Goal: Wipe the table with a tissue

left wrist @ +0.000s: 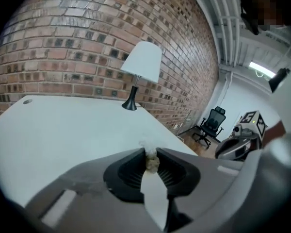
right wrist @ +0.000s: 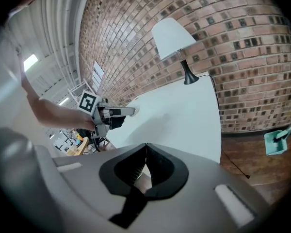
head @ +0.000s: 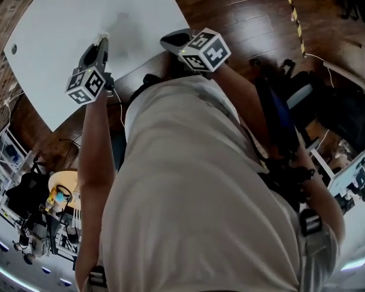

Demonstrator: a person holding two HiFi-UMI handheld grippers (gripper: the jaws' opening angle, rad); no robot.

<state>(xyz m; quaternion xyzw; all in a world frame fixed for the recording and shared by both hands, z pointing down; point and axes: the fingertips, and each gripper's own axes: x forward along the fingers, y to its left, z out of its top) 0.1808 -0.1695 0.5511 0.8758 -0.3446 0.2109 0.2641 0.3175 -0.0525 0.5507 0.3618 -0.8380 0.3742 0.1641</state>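
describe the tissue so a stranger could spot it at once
Find the white table by the brick wall. At its near edge the left tongs are shut on a wad, the tissue. It's the only crumpled thing; the lamp behind is smooth and upright.

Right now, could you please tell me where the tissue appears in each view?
Head view: tissue, white bit at the left gripper tip, upper left.
Left gripper view: tissue pinched between the jaws, bottom centre.
Right gripper view: tissue, left of centre.
Shared landmark: white table.
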